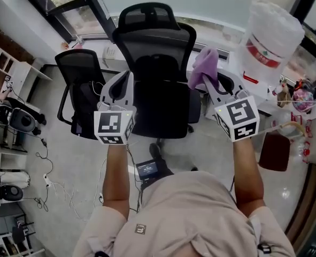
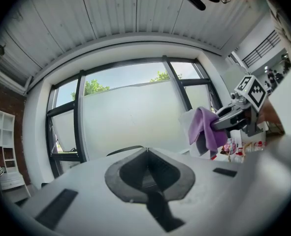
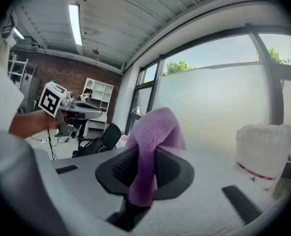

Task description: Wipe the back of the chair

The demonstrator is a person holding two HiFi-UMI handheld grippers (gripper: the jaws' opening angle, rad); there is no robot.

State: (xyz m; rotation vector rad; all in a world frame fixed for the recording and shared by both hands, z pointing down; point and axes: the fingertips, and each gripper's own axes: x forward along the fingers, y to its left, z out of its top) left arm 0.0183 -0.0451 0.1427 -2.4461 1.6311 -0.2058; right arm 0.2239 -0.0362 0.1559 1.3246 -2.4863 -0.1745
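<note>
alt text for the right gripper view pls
The right gripper has its jaws shut on a purple cloth, in front of a frosted window. The left gripper is at far left, and a white wrapped bundle at right.

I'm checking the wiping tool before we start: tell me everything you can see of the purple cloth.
The purple fuzzy cloth looks like soft microfibre, plain lilac, crumpled and folded over. The right claw is shut on its middle, so one bunch rises above the jaws and a tail droops below them. It is held up in the air, just right of the black mesh office chair, seemingly not touching its backrest. Nothing else touches it.
</note>
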